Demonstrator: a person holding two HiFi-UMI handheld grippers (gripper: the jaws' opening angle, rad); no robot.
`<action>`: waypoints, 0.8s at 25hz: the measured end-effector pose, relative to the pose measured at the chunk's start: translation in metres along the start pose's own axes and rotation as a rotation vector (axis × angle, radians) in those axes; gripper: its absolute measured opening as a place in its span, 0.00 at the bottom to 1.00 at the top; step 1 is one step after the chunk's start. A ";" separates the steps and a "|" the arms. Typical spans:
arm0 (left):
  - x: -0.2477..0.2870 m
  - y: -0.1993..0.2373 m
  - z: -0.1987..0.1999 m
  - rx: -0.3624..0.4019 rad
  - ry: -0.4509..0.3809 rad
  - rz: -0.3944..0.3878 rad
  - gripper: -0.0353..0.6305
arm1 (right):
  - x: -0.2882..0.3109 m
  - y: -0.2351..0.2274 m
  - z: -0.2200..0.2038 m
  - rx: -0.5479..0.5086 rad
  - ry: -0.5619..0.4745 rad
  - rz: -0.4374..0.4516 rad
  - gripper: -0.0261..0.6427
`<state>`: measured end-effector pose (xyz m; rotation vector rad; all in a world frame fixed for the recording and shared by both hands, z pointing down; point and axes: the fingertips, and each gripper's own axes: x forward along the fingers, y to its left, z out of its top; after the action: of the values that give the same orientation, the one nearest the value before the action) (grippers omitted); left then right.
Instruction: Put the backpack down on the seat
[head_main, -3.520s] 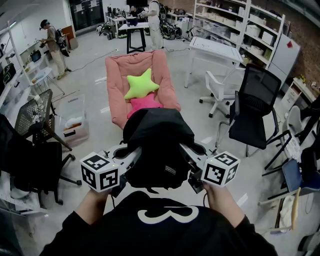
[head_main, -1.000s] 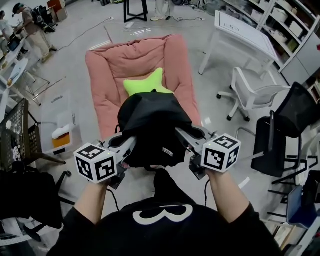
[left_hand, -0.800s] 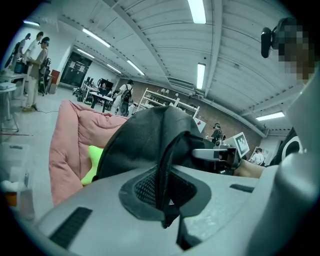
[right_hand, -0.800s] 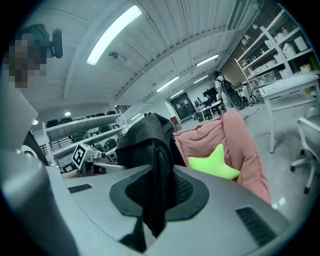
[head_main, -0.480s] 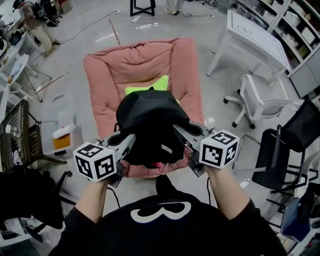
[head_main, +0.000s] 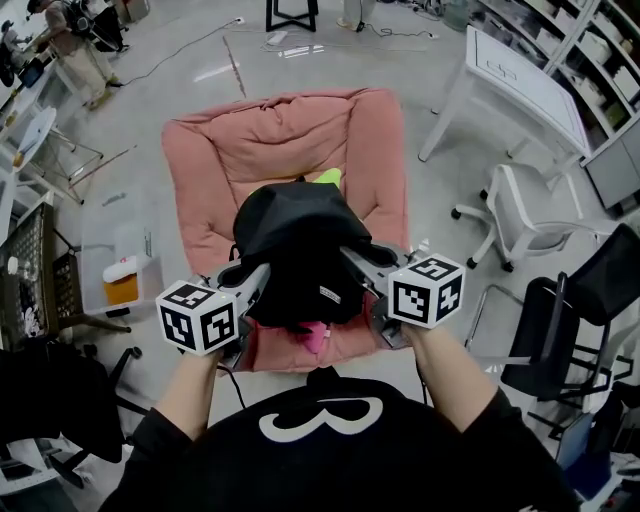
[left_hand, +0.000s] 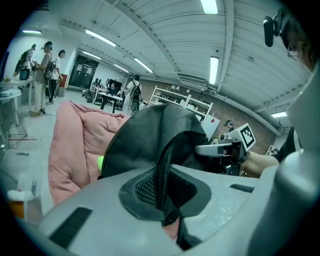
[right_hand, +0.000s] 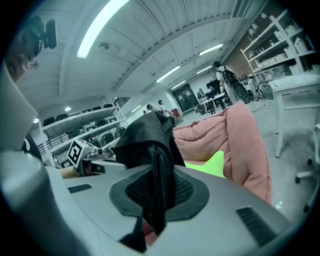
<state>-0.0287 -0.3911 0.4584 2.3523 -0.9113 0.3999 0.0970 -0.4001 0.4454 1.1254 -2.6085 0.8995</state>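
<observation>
A black backpack (head_main: 295, 250) hangs in the air over the pink cushioned seat (head_main: 285, 140), held up from both sides. My left gripper (head_main: 252, 283) is shut on a black strap (left_hand: 161, 177) at the pack's left side. My right gripper (head_main: 352, 262) is shut on another black strap (right_hand: 159, 192) at its right side. The pack (left_hand: 155, 135) covers most of a lime-green star cushion (head_main: 325, 177) and a pink cushion (head_main: 312, 335) lying on the seat. In the right gripper view the seat's pink arm (right_hand: 240, 145) rises just beyond the pack (right_hand: 145, 137).
A clear bin (head_main: 122, 272) stands on the floor left of the seat. A white table (head_main: 525, 85) and a white swivel chair (head_main: 525, 215) are to the right, a black chair (head_main: 565, 330) nearer right. A dark mesh chair (head_main: 35, 270) is at the left. People stand at the far left.
The seat has come closer under the held backpack, and the pack now covers almost all of the green star cushion. Both grips are unchanged.
</observation>
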 end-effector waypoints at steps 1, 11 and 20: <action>0.005 0.005 0.000 0.002 0.004 0.007 0.07 | 0.005 -0.005 0.000 -0.006 0.008 0.000 0.11; 0.051 0.058 -0.020 -0.044 0.049 0.085 0.08 | 0.056 -0.051 -0.018 0.001 0.092 -0.009 0.11; 0.080 0.095 -0.048 -0.131 0.058 0.102 0.08 | 0.092 -0.081 -0.044 -0.025 0.103 -0.062 0.11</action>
<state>-0.0398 -0.4594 0.5717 2.1714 -1.0022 0.4333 0.0859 -0.4739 0.5521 1.1157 -2.4818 0.8849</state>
